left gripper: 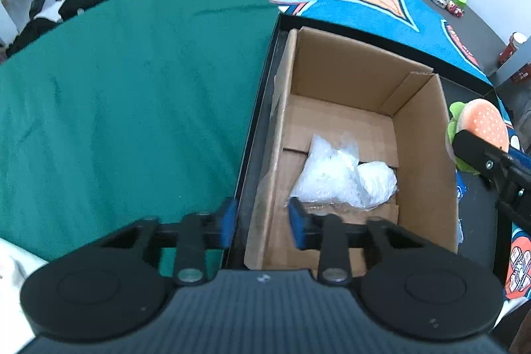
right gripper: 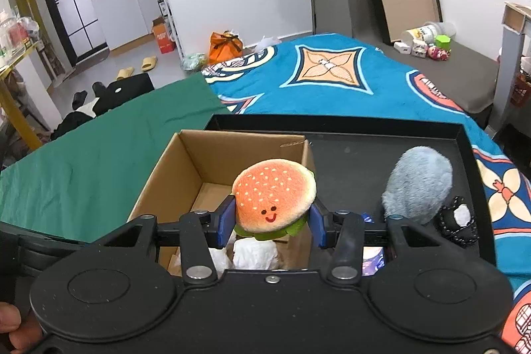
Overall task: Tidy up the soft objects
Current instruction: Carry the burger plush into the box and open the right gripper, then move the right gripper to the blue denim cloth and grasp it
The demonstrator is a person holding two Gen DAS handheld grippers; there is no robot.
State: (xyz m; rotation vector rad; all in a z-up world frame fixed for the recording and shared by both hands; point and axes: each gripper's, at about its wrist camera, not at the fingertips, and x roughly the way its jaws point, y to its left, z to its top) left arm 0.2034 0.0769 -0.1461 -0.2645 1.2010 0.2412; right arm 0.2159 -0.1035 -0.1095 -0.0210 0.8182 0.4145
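Orange burger plush (right gripper: pixel 273 199) is clamped in our right gripper (right gripper: pixel 272 223), hanging over the cardboard box (right gripper: pixel 166 175) rim. Our left gripper (left gripper: pixel 262 223) sits narrow and empty, straddling the box's left wall. Drop too soon and the plush probably bounces off the rim onto the black tray (right gripper: pixel 365 155).

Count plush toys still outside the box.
3: burger held in the right claw at the box rim; grey plush and black-white plush in the tray. More may hide behind the claw.
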